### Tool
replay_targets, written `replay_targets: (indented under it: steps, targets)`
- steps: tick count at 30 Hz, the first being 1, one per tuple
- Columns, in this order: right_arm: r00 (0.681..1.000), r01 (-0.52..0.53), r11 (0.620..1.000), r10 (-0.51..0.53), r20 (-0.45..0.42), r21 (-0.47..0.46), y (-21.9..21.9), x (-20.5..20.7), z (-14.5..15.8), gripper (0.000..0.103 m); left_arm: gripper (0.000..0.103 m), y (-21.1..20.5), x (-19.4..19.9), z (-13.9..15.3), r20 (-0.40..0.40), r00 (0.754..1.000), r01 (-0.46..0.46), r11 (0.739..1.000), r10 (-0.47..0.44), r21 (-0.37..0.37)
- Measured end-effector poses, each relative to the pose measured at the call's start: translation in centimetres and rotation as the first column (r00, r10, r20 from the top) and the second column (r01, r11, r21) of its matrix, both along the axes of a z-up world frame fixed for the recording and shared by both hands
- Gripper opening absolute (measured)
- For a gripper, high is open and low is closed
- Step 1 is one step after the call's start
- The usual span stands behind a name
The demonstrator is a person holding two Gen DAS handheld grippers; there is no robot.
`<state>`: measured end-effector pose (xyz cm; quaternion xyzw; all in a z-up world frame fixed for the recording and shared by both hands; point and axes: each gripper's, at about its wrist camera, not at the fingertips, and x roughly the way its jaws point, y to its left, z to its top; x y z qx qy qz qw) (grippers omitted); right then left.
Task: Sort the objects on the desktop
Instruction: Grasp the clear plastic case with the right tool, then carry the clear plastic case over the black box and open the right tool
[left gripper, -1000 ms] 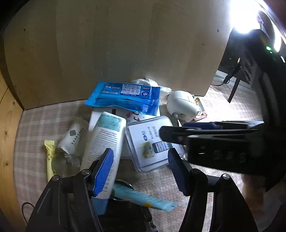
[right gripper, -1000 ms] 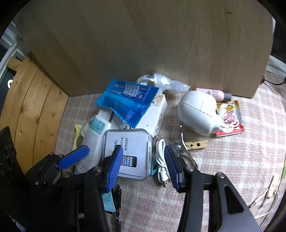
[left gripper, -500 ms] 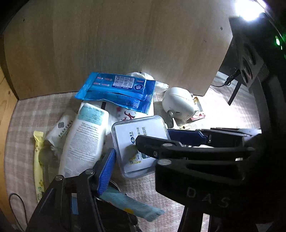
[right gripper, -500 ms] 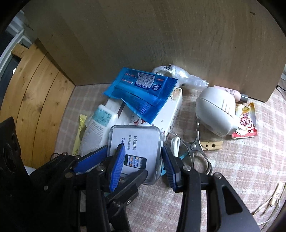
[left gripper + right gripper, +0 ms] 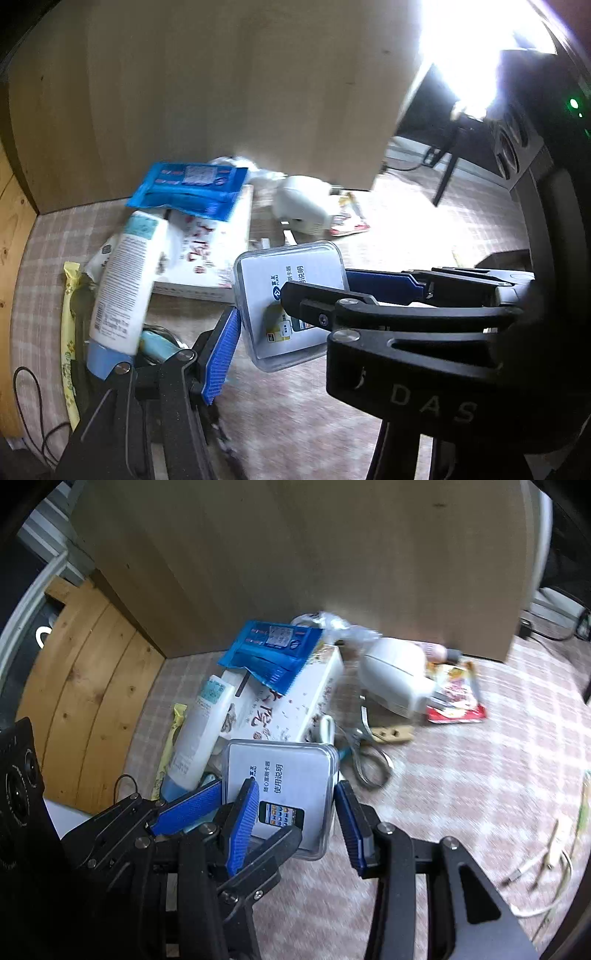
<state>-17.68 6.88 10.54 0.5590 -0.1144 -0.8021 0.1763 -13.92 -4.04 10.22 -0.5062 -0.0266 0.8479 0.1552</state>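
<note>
Both tools have closed in on the clear case (image 5: pixel 280 790), now lifted off the worktop (image 5: pixel 461 775): right tool (image 5: pixel 295 823) grips it, left tool's (image 5: pixel 258 332) hold unclear.

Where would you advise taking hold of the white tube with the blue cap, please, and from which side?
Probably take the white tube across the middle of its body, from above, with the claw fingers astride its narrow width. It lies lengthwise, blue cap toward the cameras, resting partly against the white box, so its upper face is exposed. The cap end sits low among clutter.
</note>
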Motion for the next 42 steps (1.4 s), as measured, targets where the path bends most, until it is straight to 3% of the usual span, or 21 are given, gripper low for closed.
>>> replay_targets:
  steps: [11, 18, 31, 37, 42]
  targets:
    - [0.994, 0.099, 0.995, -0.099, -0.047, -0.006, 7.8, 5.1, 2.3, 0.043, 0.053, 8.8, 4.5, 2.3, -0.030, 0.994, 0.110, 0.994, -0.110, -0.005]
    - [0.977, 0.206, 0.978, -0.206, -0.056, 0.008, 16.1, 9.2, 3.1, 0.042, 0.053, 16.8, 7.3, 3.2, -0.039, 0.977, 0.211, 0.977, -0.211, 0.010]
    - [0.906, 0.422, 0.906, -0.419, -0.067, 0.037, 32.1, 18.4, 4.0, 0.042, 0.053, 33.0, 13.1, 4.0, -0.046, 0.902, 0.430, 0.902, -0.429, 0.041]
    - [0.864, 0.503, 0.864, -0.500, -0.066, 0.036, 37.3, 21.9, 4.1, 0.042, 0.053, 38.5, 15.4, 4.2, -0.047, 0.859, 0.511, 0.859, -0.509, 0.041]
    - [0.838, 0.544, 0.838, -0.541, -0.072, 0.038, 40.5, 24.1, 4.5, 0.042, 0.054, 41.7, 16.5, 4.7, -0.047, 0.843, 0.538, 0.841, -0.536, 0.049]
